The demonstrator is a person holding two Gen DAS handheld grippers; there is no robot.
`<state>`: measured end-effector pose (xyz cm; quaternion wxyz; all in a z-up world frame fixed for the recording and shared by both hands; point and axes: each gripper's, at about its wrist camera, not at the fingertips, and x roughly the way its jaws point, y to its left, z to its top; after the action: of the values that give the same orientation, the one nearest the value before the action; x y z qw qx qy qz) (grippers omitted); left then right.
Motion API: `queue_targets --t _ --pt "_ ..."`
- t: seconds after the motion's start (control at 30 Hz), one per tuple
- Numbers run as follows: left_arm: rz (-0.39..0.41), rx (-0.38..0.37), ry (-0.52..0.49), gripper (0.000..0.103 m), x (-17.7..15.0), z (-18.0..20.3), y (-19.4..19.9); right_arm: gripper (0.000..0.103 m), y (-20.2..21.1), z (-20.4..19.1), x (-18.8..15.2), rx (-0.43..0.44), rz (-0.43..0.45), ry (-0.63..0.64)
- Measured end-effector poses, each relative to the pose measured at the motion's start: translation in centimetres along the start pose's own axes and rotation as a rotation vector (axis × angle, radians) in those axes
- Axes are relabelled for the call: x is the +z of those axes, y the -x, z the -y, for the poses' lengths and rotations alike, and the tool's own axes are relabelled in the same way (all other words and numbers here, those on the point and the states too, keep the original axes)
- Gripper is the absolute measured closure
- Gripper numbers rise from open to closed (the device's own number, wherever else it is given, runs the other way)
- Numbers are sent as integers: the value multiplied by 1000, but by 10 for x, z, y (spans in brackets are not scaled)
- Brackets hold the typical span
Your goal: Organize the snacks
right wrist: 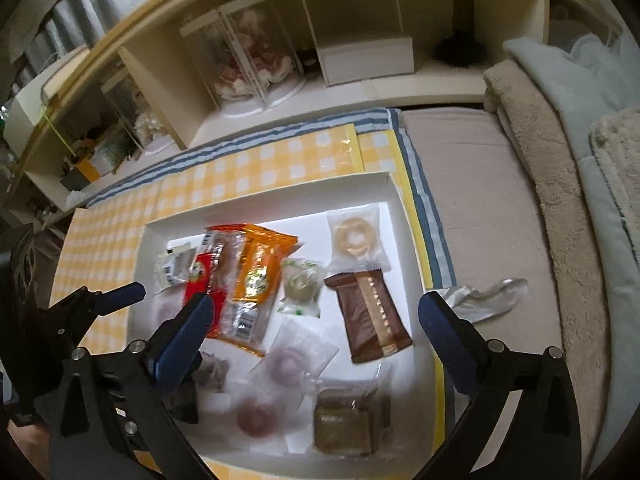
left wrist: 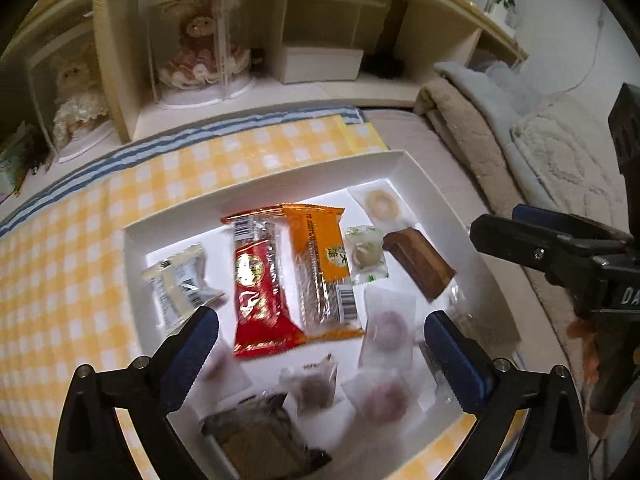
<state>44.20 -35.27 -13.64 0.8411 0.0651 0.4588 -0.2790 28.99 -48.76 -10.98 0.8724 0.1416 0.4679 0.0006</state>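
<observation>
Both jaws spread wide, nothing gripped: left gripper [left wrist: 320,344] and right gripper [right wrist: 316,320] hover above white tray [right wrist: 256,196]. Snacks lie inside: red packet [left wrist: 260,284] touching orange packet [left wrist: 324,252], brown bar [right wrist: 370,316], ring biscuit [right wrist: 354,238]. Tray sits on yellow checked cloth [left wrist: 80,240].

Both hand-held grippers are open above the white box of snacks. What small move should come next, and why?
Probably move the right hand-held gripper toward the crumpled silver wrapper and take it. It is the only piece lying outside the white box, on the beige surface beside it, while the snacks already lie inside. Both grippers hold nothing, and the right one's finger is nearest to it.
</observation>
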Motion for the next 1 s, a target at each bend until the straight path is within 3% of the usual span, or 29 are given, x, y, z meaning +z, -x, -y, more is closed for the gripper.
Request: queue_targets --t 0.47,0.73,1.0 --pt "91 16 46 0 -48 -16 136 0 66 -45 -35 -22 78 44" --pt "145 62 66 0 -101 -10 211 0 108 -71 -75 -24 126 62" --pt "206 128 14 0 -153 8 274 0 147 -89 -112 -36 190 76"
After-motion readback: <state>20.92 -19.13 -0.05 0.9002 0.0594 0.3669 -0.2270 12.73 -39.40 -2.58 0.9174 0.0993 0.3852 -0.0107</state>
